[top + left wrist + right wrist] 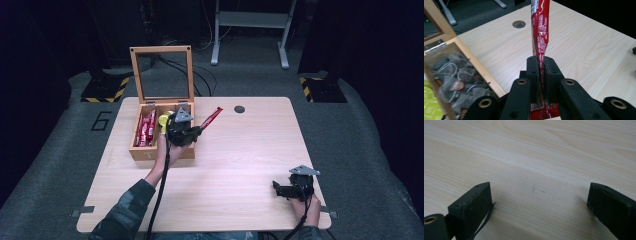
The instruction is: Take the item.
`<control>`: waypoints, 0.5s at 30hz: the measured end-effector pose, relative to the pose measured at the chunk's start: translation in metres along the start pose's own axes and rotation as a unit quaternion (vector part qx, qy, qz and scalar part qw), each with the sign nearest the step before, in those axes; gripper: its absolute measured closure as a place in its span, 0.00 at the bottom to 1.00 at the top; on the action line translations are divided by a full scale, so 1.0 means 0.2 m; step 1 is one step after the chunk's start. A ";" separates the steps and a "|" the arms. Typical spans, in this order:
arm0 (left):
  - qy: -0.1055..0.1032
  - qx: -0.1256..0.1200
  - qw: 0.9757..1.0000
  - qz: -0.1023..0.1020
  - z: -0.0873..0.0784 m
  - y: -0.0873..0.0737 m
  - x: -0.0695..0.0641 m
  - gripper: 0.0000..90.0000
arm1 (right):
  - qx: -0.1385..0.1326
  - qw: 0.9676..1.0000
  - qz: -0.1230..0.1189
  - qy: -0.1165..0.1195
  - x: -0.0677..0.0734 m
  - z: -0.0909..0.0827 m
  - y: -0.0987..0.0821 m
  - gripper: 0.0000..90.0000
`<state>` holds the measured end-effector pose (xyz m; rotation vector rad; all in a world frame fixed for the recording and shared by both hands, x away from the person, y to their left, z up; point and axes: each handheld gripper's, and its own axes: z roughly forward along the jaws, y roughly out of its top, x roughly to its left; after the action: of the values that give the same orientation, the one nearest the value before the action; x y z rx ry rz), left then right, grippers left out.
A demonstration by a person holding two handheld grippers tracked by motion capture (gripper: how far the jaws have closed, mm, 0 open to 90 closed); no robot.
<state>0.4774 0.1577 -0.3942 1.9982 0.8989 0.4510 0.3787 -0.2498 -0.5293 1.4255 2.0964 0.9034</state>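
Lifting stage: left tongs (541, 65) pinching red sachet (540, 27), held above surface (240, 150) beside wooden box (145, 152); right tongs (539, 197) spread, resting idle. Next: probably set sachet down clear of box

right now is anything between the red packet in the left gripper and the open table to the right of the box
Nothing visible. The left gripper is shut on the red packet, beside the wooden box; the bare table beyond holds no object up to its cable hole.

Tea bags (454, 82) in box's right compartment — yellow packets (163, 120) beside; round hole (239, 109) in tabletop.
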 end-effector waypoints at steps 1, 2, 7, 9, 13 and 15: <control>-0.002 0.002 1.000 0.001 0.01 0.00 -0.01 0.93 | 0.000 1.000 0.000 0.000 0.00 0.00 0.00 0.06; -0.004 0.002 1.000 0.001 0.02 0.00 -0.01 0.93 | 0.000 1.000 0.000 0.000 0.00 0.00 0.00 0.06; -0.014 0.005 1.000 0.002 0.06 0.00 -0.05 0.93 | 0.000 1.000 0.000 0.000 0.00 0.00 0.00 0.06; -0.015 0.008 1.000 0.005 0.07 0.00 -0.06 0.93 | 0.000 1.000 0.000 0.001 0.00 0.00 0.00 0.06; -0.019 0.012 1.000 0.007 0.10 0.00 -0.09 0.93 | 0.000 1.000 0.000 0.001 0.00 0.00 0.00 0.06; -0.022 0.016 1.000 0.009 0.12 0.00 -0.09 0.93 | 0.000 1.000 0.000 0.001 0.00 0.00 0.00 0.06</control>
<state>0.4784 0.1308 -0.4071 2.0384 0.8672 0.4033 0.3786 -0.2498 -0.5293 1.4243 2.0971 0.9046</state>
